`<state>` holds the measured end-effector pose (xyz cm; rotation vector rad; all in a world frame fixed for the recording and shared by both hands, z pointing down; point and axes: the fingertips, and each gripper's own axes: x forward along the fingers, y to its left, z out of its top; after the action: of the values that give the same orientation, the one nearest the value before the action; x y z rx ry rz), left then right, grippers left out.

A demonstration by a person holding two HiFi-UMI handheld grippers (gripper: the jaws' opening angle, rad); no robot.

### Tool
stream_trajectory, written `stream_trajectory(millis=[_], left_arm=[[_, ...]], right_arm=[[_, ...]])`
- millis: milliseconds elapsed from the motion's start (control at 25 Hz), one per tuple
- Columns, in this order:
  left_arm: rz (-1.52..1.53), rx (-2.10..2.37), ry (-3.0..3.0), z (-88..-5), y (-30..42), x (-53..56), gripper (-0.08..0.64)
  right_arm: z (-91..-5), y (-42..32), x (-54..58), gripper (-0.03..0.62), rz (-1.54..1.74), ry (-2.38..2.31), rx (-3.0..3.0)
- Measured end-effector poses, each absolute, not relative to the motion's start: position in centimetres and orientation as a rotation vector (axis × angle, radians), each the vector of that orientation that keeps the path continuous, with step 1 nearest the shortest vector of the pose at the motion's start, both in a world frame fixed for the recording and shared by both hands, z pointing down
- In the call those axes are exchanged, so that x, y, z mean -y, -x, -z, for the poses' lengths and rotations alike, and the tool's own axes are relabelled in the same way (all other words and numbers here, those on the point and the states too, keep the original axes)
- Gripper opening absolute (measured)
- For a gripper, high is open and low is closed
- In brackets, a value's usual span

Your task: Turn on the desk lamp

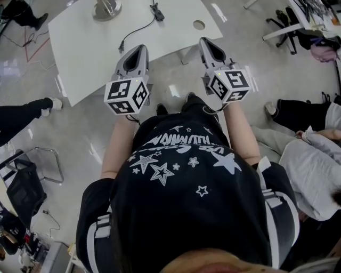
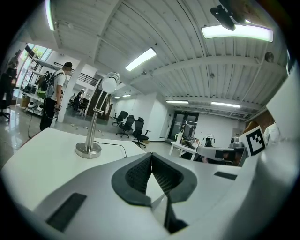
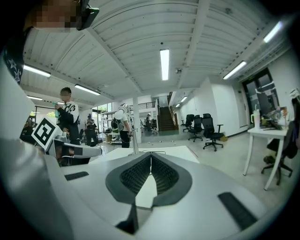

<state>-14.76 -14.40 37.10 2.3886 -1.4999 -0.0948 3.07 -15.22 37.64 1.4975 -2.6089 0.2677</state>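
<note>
The desk lamp stands at the far side of the white table (image 1: 80, 48). In the head view only its round metal base (image 1: 106, 9) shows. The left gripper view shows its base (image 2: 88, 150), thin pole and white globe head (image 2: 111, 83), unlit, ahead and to the left. In the right gripper view its pole (image 3: 135, 140) rises just left of the jaws. My left gripper (image 1: 141, 49) hangs over the table's near edge, shut and empty, well short of the lamp. My right gripper (image 1: 205, 41) is beside it, also shut and empty.
A black cable (image 1: 139, 26) runs across the table past a round hole (image 1: 199, 24). A person's leg (image 1: 26, 113) is at the left and a seated person (image 1: 314, 160) at the right. Office chairs (image 2: 129, 125) and another desk (image 3: 269, 133) stand beyond.
</note>
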Motion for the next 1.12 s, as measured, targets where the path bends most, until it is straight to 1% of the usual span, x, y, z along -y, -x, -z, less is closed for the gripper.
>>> stream_trajectory(millis=[240, 560, 1120], left_arm=[[0.096, 1.553, -2.359, -37.2, 14.5, 15.8, 0.011], [0.081, 1.686, -2.267, -37.3, 13.6, 20.1, 0.011], [0.068, 1.789, -2.176, -37.8, 9.5, 27.4, 0.011]], right_arm=[[-38.0, -3.1, 17.7, 0.006, -0.262, -1.423, 2.636], [-37.3, -2.9, 24.4, 0.006, -0.242, -1.255, 2.740], [-37.5, -6.1, 34.7, 0.006, -0.284, -1.088, 2.825]])
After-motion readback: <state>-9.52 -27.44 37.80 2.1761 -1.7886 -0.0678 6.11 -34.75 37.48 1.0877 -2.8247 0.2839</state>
